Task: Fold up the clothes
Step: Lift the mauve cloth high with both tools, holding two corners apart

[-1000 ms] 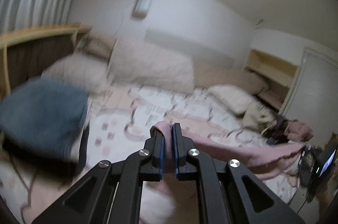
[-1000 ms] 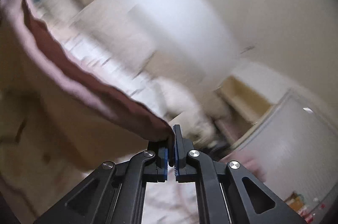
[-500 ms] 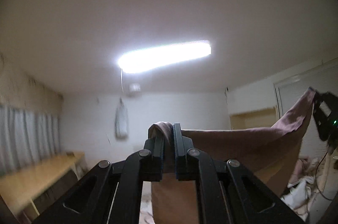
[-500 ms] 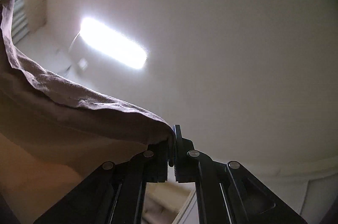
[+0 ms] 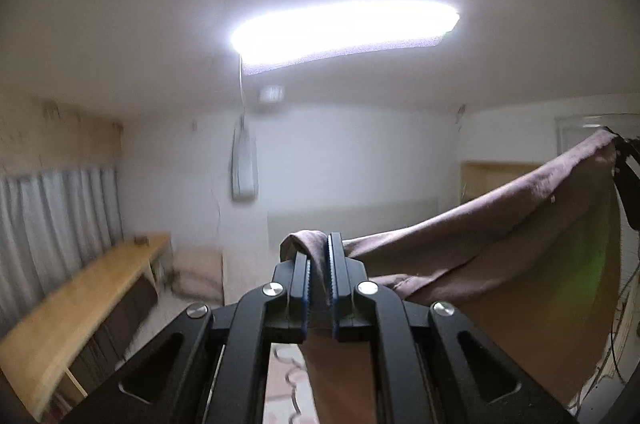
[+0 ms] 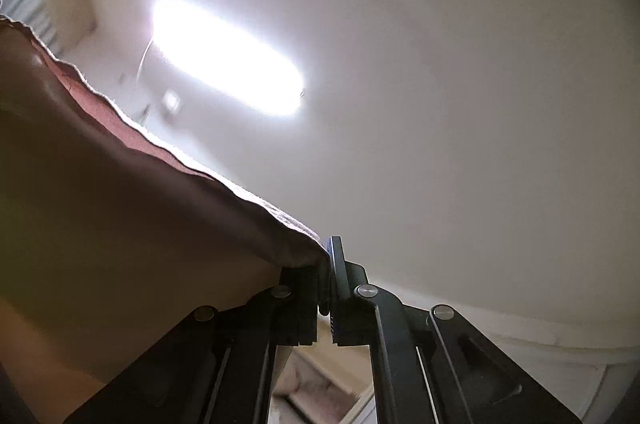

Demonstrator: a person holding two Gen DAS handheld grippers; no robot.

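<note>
A dusty-pink garment (image 5: pixel 500 244) hangs stretched in the air between my two grippers. My left gripper (image 5: pixel 319 252) is shut on one corner of it, with cloth bunched between the fingers. The cloth runs up and right to my right gripper (image 5: pixel 624 164) at the frame's right edge. In the right wrist view my right gripper (image 6: pixel 325 256) is shut on the other corner, and the garment (image 6: pixel 120 204) spreads down and left from it. Both cameras point upward toward the ceiling.
A bright ceiling light (image 5: pixel 344 28) is overhead; it also shows in the right wrist view (image 6: pixel 224 56). A wooden shelf (image 5: pixel 80 304) and grey curtains (image 5: pixel 52 224) line the left wall. A patterned bedsheet (image 5: pixel 288 376) shows below the left gripper.
Both grippers have lifted the garment off the bed and tilted up toward the ceiling. In the last half second the left view dropped slightly, showing more of the room.
</note>
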